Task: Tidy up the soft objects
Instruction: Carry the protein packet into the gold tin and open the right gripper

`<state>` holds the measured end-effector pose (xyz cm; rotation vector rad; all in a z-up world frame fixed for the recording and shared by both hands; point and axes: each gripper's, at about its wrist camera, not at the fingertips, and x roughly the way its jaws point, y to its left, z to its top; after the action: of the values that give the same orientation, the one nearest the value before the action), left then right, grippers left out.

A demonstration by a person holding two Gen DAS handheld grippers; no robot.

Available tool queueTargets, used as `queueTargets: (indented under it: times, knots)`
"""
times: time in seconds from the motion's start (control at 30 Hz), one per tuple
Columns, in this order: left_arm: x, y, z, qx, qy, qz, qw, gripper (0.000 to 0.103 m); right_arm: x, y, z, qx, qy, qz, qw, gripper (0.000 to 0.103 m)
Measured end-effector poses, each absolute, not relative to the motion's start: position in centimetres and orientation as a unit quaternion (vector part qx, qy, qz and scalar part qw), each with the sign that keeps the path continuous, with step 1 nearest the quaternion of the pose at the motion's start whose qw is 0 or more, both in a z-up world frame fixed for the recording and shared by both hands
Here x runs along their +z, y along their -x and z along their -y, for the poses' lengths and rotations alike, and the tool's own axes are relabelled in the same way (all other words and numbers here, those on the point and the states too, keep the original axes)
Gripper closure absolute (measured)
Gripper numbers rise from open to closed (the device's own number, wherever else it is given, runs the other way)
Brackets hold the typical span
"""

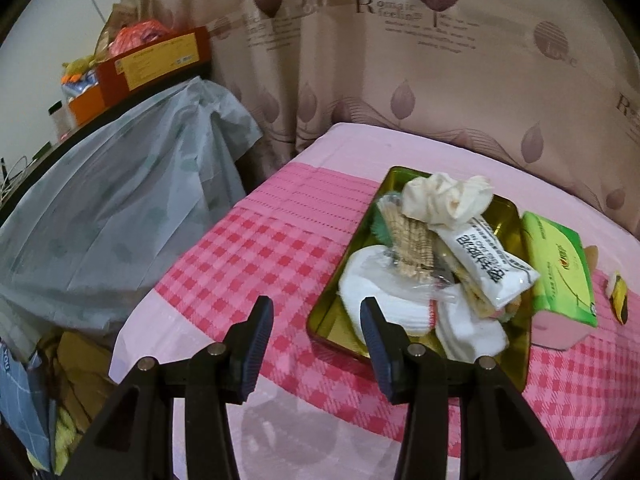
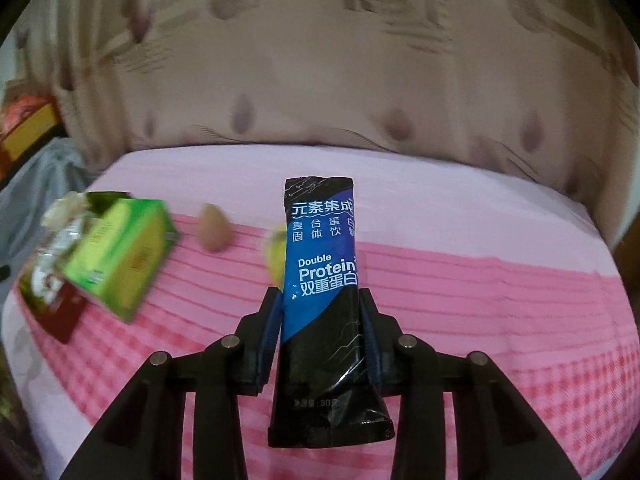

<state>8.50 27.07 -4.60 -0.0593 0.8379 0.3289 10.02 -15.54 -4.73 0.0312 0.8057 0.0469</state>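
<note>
A gold tin tray (image 1: 332, 322) lies on the pink checked bed, filled with soft items: a cream cloth (image 1: 444, 196), a white sachet (image 1: 490, 264), a woven pad (image 1: 410, 240), white socks (image 1: 468, 324) and a white pad pack (image 1: 376, 292). My left gripper (image 1: 316, 320) is open and empty at the tray's near left corner. My right gripper (image 2: 320, 312) is shut on a black and blue protein sachet (image 2: 320, 264), held upright above the bed. The tray (image 2: 60, 312) shows blurred at left in the right wrist view.
A green tissue pack (image 1: 560, 268) lies beside the tray's right side; it also shows in the right wrist view (image 2: 116, 256). A small yellow object (image 1: 618, 296) lies further right. A grey plastic-covered heap (image 1: 120, 208) and boxes (image 1: 156, 60) stand left. A curtain (image 1: 400, 60) hangs behind.
</note>
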Motion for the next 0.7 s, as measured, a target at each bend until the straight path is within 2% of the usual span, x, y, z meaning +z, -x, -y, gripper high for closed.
queueTargets:
  times: [0.7]
  knots:
    - [-4.8, -8.4, -28.9, 0.197, 0.048, -0.405, 0.891, 0.057, -2.9, -11.9, -8.7, 0.238, 0.066, -0.380, 0.891, 0.069]
